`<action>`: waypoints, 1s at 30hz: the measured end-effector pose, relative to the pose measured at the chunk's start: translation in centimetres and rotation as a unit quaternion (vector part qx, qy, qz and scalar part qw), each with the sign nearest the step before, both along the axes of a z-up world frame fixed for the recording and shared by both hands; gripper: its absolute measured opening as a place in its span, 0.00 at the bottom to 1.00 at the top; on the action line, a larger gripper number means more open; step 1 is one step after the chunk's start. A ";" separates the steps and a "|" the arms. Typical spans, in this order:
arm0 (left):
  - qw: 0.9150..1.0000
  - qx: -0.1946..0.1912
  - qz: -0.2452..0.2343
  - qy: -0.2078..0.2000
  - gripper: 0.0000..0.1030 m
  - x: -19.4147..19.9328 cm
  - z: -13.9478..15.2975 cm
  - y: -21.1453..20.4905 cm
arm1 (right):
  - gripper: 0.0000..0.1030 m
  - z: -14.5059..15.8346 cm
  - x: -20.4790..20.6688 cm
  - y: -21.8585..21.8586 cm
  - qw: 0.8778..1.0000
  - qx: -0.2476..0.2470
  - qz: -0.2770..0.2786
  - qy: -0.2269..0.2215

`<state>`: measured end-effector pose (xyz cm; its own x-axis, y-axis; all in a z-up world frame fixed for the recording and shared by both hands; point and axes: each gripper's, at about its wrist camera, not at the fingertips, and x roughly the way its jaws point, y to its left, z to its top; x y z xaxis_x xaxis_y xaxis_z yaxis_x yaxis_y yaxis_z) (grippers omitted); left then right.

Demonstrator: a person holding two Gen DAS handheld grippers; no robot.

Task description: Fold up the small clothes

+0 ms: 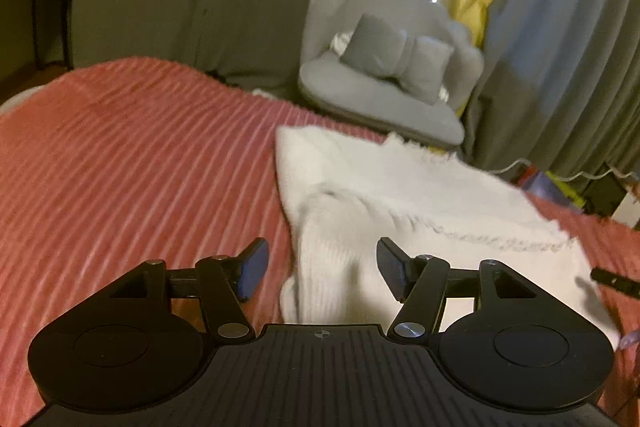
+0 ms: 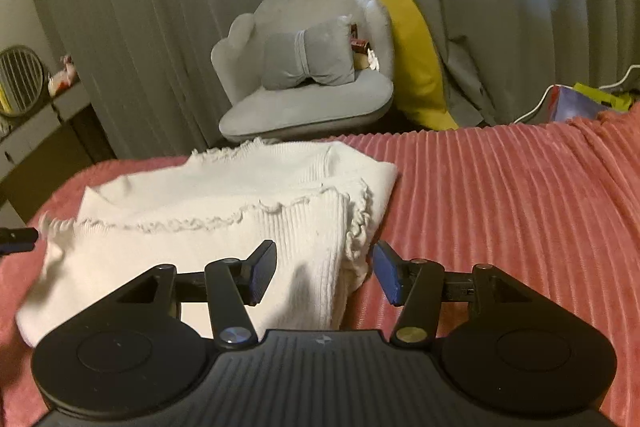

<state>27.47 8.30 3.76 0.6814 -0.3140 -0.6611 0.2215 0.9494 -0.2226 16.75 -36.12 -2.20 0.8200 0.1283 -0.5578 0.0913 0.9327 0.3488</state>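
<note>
On the bed, across a pink-red coverlet (image 1: 132, 155) with soft raised ribs running in long stripes, I see the white knit garment (image 1: 400, 195) lying folded over on itself. Its fabric is a fine vertical rib, thick and matte, and its hems are finished in a frilly, wavy lettuce edge (image 2: 256, 213) that the right wrist view shows crisply as a scalloped line across the top layer. Seen from the left wrist the same cloth is blurred, a pale wedge with a rolled fold near my fingers.

My left gripper (image 1: 322, 267) has its jaws apart, blue pads facing each other with the garment's near edge lying below the gap; neither pad presses on the cloth. My right gripper (image 2: 324, 273) is likewise spread, its left pad over the ribbed panel and its right pad over bare coverlet, with the garment's frilled corner lying under the gap and nothing clamped.

Beyond the bed stands a grey upholstered chair (image 2: 304, 95) with a scalloped, shell-shaped back; only the right view shows its cushion (image 2: 308, 61) cinched in the middle like a bow. Grey pleated curtains (image 2: 140, 7) hang behind, with a yellow curtain (image 2: 416, 51) between them. The left view alone catches the tip of the other gripper at the garment's far right edge.
</note>
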 end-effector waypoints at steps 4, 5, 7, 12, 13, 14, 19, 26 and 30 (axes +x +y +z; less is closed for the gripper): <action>1.000 0.027 -0.008 0.003 0.64 1.2 -1.3 -1.4 | 0.52 -0.2 1.9 0.8 1.000 -0.017 0.008 0.005; 1.000 0.025 -0.005 0.005 0.63 1.6 -1.5 -1.5 | 0.52 -0.4 2.3 0.9 1.000 -0.020 0.012 0.007; 1.000 0.021 0.000 0.014 0.60 2.5 -2.0 -1.8 | 0.48 -0.7 3.3 1.1 0.999 -0.023 0.018 0.021; 0.999 0.026 -0.013 0.038 0.39 3.7 -2.9 -2.2 | 0.15 -0.6 3.5 0.9 0.999 -0.030 0.024 0.027; 0.999 0.029 -0.015 0.037 0.38 3.6 -2.8 -2.4 | 0.14 -0.6 3.5 0.8 0.999 -0.031 0.023 0.027; 0.999 0.031 -0.014 0.033 0.31 3.5 -2.8 -2.5 | 0.14 -0.5 3.2 0.7 0.999 -0.033 0.024 0.026; 0.998 0.067 -0.019 0.004 0.18 2.2 -1.8 -3.5 | 0.11 0.2 2.2 1.1 0.999 -0.043 0.024 0.010; 0.999 0.029 -0.023 -0.021 0.11 1.0 0.8 -3.2 | 0.10 1.9 0.7 1.0 1.000 -0.015 0.006 -0.025; 0.998 0.047 -0.034 -0.014 0.11 1.3 0.2 -4.0 | 0.10 1.7 0.7 1.8 0.999 -0.018 0.019 -0.021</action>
<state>28.80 4.33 3.95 0.6800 -0.2969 -0.6704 0.2909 0.9485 -0.1251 17.40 -34.29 -0.55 0.8374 0.1405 -0.5282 0.0417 0.9472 0.3180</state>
